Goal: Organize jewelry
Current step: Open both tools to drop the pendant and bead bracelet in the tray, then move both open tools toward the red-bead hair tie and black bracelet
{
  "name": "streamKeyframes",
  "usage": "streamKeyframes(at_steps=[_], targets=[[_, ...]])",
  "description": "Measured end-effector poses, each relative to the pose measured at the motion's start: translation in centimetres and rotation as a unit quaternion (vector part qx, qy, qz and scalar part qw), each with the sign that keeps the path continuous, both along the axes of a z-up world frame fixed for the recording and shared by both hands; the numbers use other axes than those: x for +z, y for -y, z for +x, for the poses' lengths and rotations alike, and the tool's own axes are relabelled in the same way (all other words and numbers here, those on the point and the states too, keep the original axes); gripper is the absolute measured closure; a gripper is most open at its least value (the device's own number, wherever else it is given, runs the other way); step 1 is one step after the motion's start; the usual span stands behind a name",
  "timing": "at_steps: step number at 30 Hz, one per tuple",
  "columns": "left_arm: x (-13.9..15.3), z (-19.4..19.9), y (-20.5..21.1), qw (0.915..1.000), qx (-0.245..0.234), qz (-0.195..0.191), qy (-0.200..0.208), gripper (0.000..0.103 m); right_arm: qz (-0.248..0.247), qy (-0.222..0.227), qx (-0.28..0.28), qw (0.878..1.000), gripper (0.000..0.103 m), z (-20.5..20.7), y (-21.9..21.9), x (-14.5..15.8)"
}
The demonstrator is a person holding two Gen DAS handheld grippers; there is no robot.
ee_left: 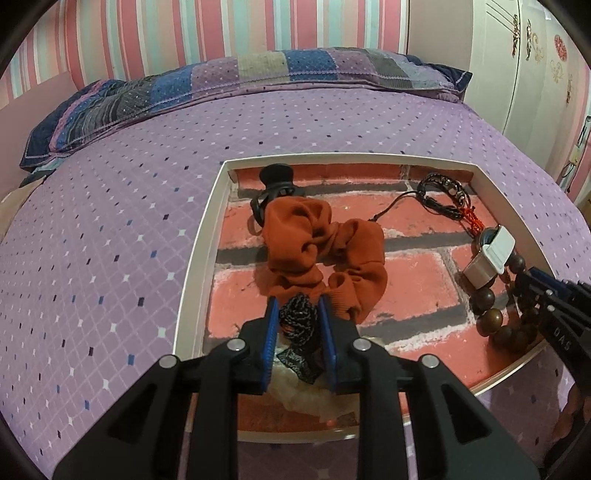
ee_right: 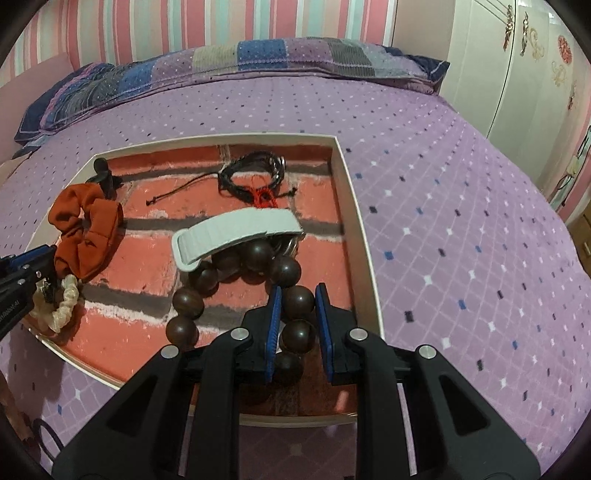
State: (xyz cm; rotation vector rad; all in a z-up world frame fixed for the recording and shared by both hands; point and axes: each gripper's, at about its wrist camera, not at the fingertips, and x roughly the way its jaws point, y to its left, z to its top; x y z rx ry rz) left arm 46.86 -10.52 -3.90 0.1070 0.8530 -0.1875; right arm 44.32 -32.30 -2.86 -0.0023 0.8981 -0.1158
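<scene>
left gripper (ee_left: 297, 317): jaws pinching a black braided cord (ee_left: 297, 319), cream scrunchie (ee_left: 306, 391) right under them
right gripper (ee_right: 297, 310): jaws straddling the wooden bead bracelet (ee_right: 297, 301), can't tell if they're squeezing it
orange scrunchie (ee_left: 325, 251): just ahead of the left jaws
tray (ee_left: 192, 266): brick-patterned, holds it all

Purple bedspread (ee_left: 258, 122), striped wall (ee_left: 184, 33), white wardrobe (ee_left: 524, 66)
</scene>
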Motion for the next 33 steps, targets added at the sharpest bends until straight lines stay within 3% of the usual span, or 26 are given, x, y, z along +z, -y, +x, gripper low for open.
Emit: streamKeyframes(at_steps=[5,8,11,14,16,18,24,33], targets=[[0.2,-0.3,-0.2,1.0,-0.001,-0.003,0.0,0.079,0.004,-0.003,0.002,1.0,0.079,-0.2,0.0,0.1],[0.3,-0.5,-0.2,1.0,-0.001,-0.005,-0.001,0.077,0.005,0.0,0.002,1.0,0.06,-0.5,0.0,0.6],[0.7,-1.4,-0.3,0.9999,-0.004,-0.012,-0.002,0.069,0.013,0.001,0.004,1.0,0.047,-1.2,0.0,1.4],[1.7,-3.0,-0.5,0.9998,-0.011,-0.018,0.005,0.053,0.023,0.009,0.006,1.0,0.031,-2.5,0.1,2.6],[2.3,-4.2,-0.6,0.9996,-0.017,-0.019,0.01,0.04,0.028,0.021,0.004,0.999,0.015,-3.8,0.3,3.7],[3.0,-5.8,-0.7,0.9995,-0.024,-0.014,0.016,0.035,0.025,0.035,0.002,0.999,0.007,-5.0,0.3,4.5],[4.7,-10.2,-2.4,0.9992,-0.015,-0.007,0.036,0.025,0.022,0.059,0.01,0.998,0.005,-9.1,0.5,6.5],[6.0,-16.9,-5.1,0.9985,0.014,-0.017,0.051,0.016,0.031,0.058,0.013,0.998,0.005,-15.7,0.4,6.3]])
